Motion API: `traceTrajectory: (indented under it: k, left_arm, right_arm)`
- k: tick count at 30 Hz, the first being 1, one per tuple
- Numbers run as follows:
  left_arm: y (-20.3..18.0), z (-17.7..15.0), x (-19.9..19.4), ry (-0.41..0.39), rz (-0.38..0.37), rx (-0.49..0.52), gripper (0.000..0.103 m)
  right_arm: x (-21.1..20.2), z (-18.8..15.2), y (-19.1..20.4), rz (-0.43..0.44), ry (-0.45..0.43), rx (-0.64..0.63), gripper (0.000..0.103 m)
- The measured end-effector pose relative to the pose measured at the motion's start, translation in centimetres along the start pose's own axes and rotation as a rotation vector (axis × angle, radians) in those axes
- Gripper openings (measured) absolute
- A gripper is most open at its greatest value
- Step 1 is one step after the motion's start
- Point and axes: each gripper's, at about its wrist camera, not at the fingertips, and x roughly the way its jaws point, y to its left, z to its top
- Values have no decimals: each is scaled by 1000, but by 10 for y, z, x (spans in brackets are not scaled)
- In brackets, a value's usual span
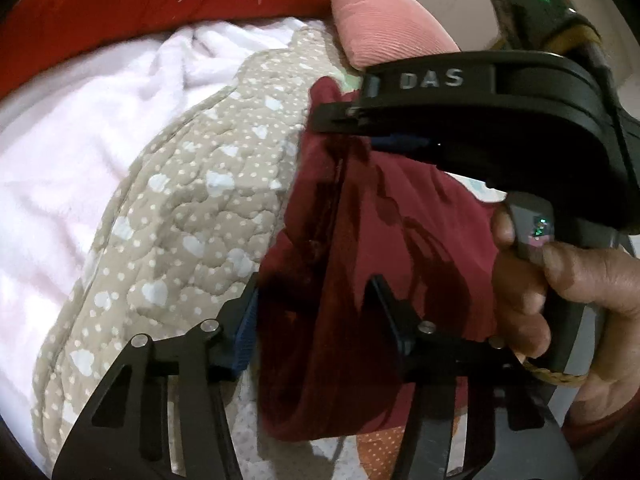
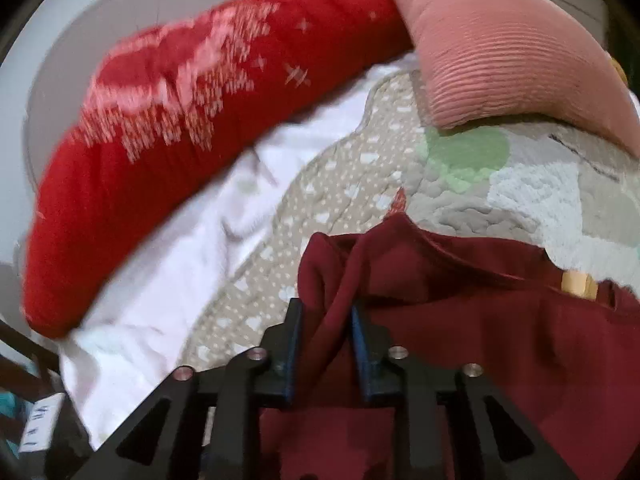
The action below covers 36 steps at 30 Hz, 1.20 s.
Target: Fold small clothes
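A dark maroon garment (image 1: 360,240) hangs bunched between both grippers above the quilted mat. In the left wrist view my left gripper (image 1: 316,292) has its jaws apart with a thick fold of the garment between them. The right gripper (image 1: 360,120) shows at upper right, shut on the garment's top edge, with a hand on its handle. In the right wrist view my right gripper (image 2: 326,312) is shut on a fold of the maroon garment (image 2: 480,320), which spreads to the right over the mat.
A beige quilted mat (image 1: 192,208) with white dots lies over a white blanket (image 1: 60,160). A red patterned cushion (image 2: 180,100) and a pink ribbed cushion (image 2: 500,52) lie along the far side. Green and pale blue patches (image 2: 464,152) mark the mat.
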Motion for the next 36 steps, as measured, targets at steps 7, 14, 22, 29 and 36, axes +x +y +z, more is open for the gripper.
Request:
traceTrajectory:
  k: [7,14,22,29,36]
  left_arm:
    - [8,0,0,15,-22,-41,51]
    - [12,0,-2,4,-32,-38,52]
    - [-5,-4,-24,-33,-62,34,25]
    - [-57,-12,-47,-76,-27,155,22]
    - [-138,-24,-45,-61,-40,322,21]
  right_arm:
    - [32,10,21,-187,113,-117,59]
    - [33,3,13,-166,42,-145,37]
    - [-38,-8,-25,72,-133,17,16]
    - [-96,-26,-45,118,-245,46,16]
    - [-153,-44,-88,94,-320,61,15]
